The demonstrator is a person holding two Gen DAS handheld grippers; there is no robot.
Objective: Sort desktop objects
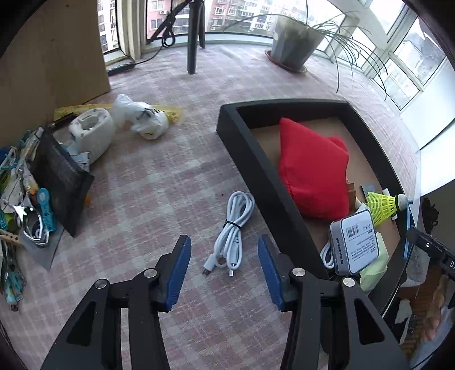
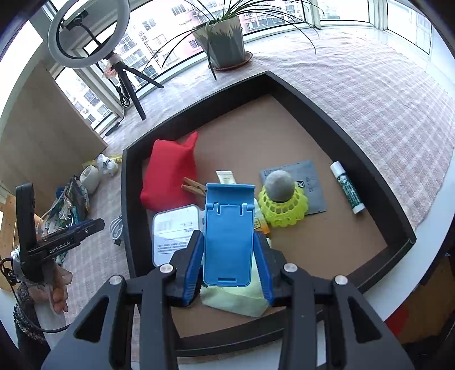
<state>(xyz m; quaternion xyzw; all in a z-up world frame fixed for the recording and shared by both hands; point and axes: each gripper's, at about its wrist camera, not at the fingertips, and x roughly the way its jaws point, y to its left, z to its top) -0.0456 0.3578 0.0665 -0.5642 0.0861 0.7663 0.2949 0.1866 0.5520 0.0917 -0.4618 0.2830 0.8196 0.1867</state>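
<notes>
Sunlit checked-cloth bench (image 1: pixel 176 182): black-rimmed tray (image 2: pixel 366 159) already holds several items, right gripper (image 2: pixel 229 267) clamps a blue plastic phone stand (image 2: pixel 229 236) above it, left gripper (image 1: pixel 224 270) gapes empty over the unsorted coiled white cable (image 1: pixel 231 233).

A home sunroom: curved windows (image 2: pixel 256 17) facing apartment blocks, potted plant (image 2: pixel 221 42), ring light (image 2: pixel 85 37) on tripod, checked tablecloth (image 1: pixel 159 199).

A potted plant (image 2: pixel 224 42) (long thin leaves) stands near a ring light (image 2: pixel 85 34) on its tripod (image 2: pixel 130 85).
</notes>
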